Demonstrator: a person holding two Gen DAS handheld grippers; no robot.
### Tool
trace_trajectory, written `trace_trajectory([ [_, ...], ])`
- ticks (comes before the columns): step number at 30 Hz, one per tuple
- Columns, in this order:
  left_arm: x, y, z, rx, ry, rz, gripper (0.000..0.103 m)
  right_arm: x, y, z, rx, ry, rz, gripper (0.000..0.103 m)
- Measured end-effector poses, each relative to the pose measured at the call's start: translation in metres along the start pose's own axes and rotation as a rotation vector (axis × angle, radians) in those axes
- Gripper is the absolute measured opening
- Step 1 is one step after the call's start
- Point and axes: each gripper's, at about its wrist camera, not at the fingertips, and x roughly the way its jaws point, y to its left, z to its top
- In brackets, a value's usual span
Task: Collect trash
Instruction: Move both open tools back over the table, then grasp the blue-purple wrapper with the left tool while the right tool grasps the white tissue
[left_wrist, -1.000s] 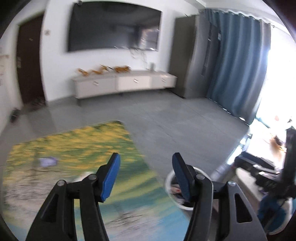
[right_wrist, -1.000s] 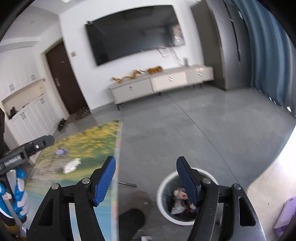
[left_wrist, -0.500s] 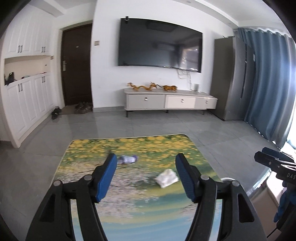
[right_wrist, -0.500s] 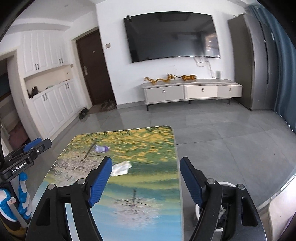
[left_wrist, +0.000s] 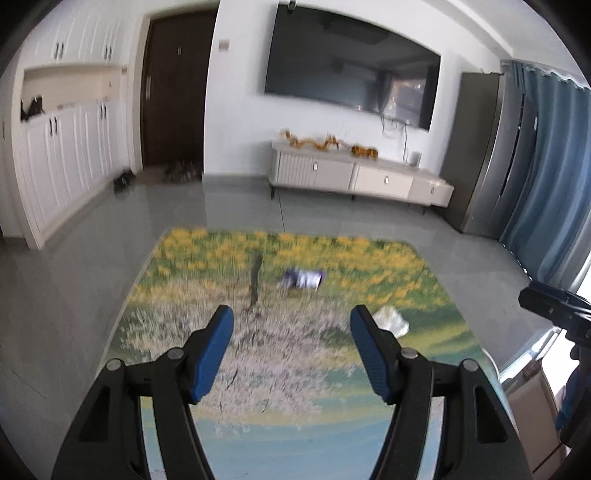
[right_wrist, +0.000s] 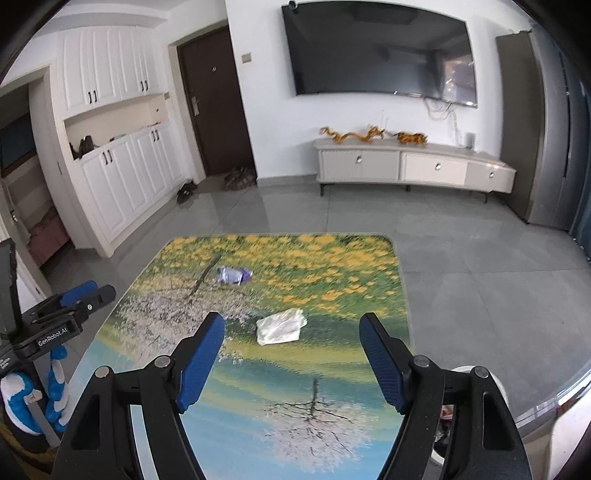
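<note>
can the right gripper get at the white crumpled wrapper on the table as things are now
Probably yes: the right gripper is open and empty, the white wrapper lies just ahead between its fingers, and nothing stands between them.

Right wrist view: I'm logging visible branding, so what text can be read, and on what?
"GenRobot.AI": white letters on the black left hand-held gripper.
Purple wrapper: any print is too blurred to read.
White bag: no print visible.

Left gripper (left_wrist: 291, 325) and right gripper (right_wrist: 291, 332): jaws spread wide, empty, pointing forward and slightly down.
</note>
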Motion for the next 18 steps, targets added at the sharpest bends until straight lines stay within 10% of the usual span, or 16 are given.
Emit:
trace_trajectory([
  [18,0.156,0.007,0.037,0.04,0.173,-0.144,0.064,0.165,0.007,-0.016,-0.081,0.228,0.124,0.074],
])
